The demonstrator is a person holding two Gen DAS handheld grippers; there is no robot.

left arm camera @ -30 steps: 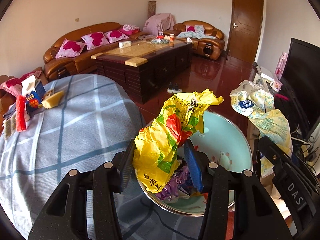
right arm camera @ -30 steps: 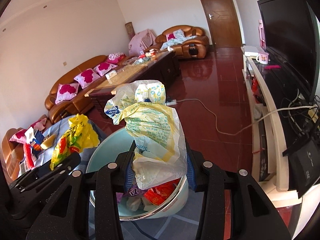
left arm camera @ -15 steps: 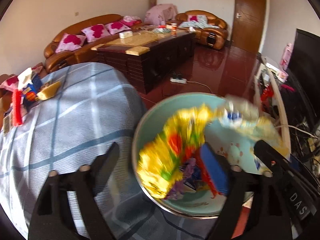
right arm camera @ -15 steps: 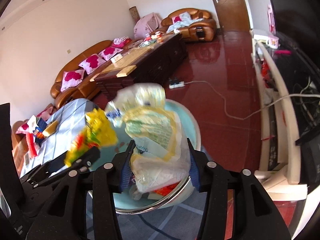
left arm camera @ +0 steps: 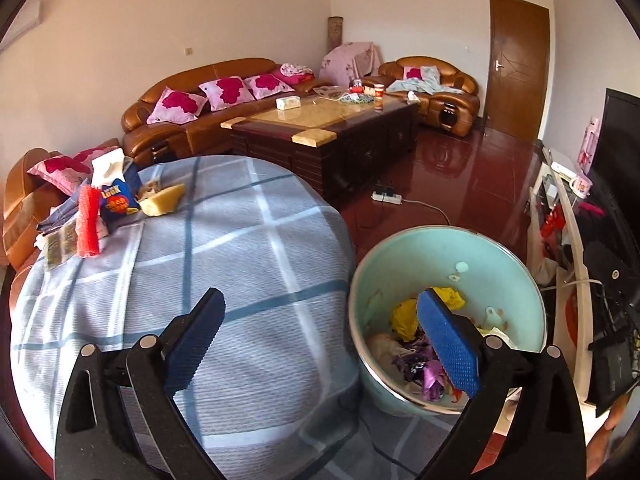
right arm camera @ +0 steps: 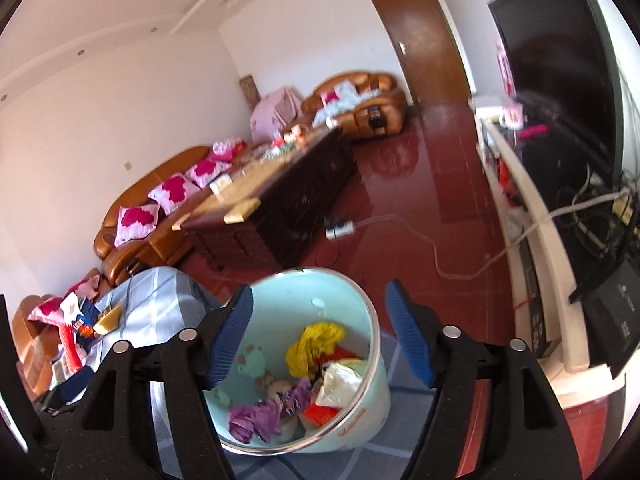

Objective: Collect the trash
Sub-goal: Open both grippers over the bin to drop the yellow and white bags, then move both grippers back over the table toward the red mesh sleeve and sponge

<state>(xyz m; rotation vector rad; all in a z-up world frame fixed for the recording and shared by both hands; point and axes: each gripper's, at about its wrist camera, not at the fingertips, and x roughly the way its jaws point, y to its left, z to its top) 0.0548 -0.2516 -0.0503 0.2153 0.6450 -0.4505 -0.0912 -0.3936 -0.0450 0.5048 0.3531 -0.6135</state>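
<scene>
A pale green bin [left arm camera: 504,276] [right arm camera: 352,300] stands beside the checked-cloth table [left arm camera: 240,248]. Inside lie a yellow wrapper [left arm camera: 404,316] [right arm camera: 312,340], a whitish bag [right arm camera: 340,380] and purple scraps [right arm camera: 256,420]. My left gripper [left arm camera: 320,312] hangs over the table edge and bin rim, its jaws opening wide with nothing between them. Above the bin my right gripper [right arm camera: 320,312] is also opening, and it holds nothing. At the table's far left lie more scraps: a blue snack bag [left arm camera: 118,200], a red mesh piece [left arm camera: 88,224] and a yellow chunk [left arm camera: 162,200].
A dark coffee table [left arm camera: 332,136] and brown sofas [left arm camera: 200,120] fill the room behind. A power strip [left arm camera: 386,197] with its cable lies on the red floor. A white TV stand [right arm camera: 532,240] with cables and a television [right arm camera: 560,80] runs along the right.
Both grippers have opened and let go. The yellow wrapper left my left jaws and the whitish bag left my right jaws; both now lie in the bin.
</scene>
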